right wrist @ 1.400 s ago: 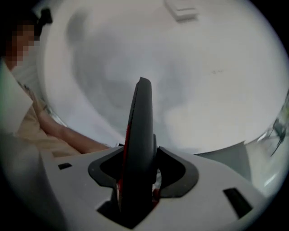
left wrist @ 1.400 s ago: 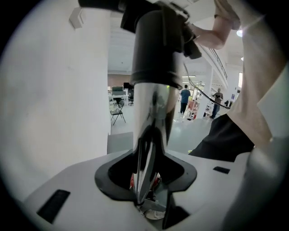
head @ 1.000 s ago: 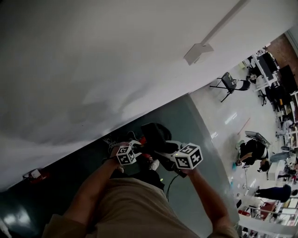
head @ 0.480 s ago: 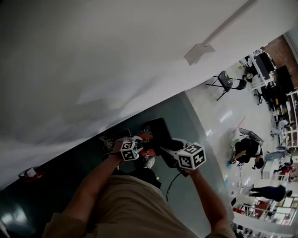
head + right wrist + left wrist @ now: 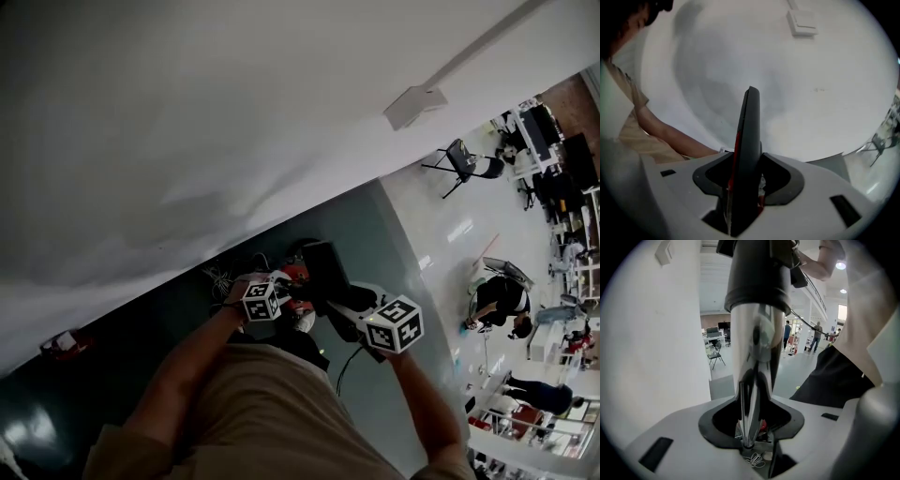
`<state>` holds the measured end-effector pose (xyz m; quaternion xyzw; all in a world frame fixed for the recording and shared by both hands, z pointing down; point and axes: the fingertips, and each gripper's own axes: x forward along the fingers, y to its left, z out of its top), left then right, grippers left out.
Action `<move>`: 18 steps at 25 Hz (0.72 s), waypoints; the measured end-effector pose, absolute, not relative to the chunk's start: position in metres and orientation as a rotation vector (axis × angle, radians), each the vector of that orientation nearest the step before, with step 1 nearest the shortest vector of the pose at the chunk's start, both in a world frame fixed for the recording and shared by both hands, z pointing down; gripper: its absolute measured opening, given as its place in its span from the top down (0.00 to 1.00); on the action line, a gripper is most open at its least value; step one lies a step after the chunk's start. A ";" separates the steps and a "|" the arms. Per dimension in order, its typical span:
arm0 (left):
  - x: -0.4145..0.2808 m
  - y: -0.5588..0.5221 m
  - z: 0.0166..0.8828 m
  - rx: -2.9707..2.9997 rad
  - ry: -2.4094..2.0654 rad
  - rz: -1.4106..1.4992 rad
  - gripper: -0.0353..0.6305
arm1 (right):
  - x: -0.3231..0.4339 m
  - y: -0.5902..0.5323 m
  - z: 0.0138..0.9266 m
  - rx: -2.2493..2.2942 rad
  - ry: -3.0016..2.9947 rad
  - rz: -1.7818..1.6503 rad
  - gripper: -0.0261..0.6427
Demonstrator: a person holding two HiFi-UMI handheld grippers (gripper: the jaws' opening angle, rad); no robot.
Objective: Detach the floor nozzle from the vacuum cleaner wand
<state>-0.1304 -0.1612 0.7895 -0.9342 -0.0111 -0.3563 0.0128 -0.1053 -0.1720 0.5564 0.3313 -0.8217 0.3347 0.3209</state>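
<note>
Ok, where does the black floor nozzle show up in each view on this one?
Head view: floor nozzle just below centre.
Left gripper view: not clearly in it; the chrome wand fills the jaws.
Right gripper view: centre, edge-on between the jaws.
Shared landmark: white wall plate, upper right in head and right gripper views, top left in the left.
</note>
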 end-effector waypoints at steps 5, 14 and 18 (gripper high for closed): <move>-0.120 -0.156 0.789 -2.859 -0.062 -1.143 0.72 | -0.076 -0.187 0.554 0.809 -2.229 1.063 0.69; -0.134 -0.159 0.801 -2.754 -0.089 -1.283 0.72 | -0.119 -0.173 0.583 0.552 -2.230 1.236 0.57; -0.139 -0.160 0.803 -2.739 -0.095 -1.285 0.72 | -0.130 -0.177 0.598 0.504 -2.101 1.175 0.58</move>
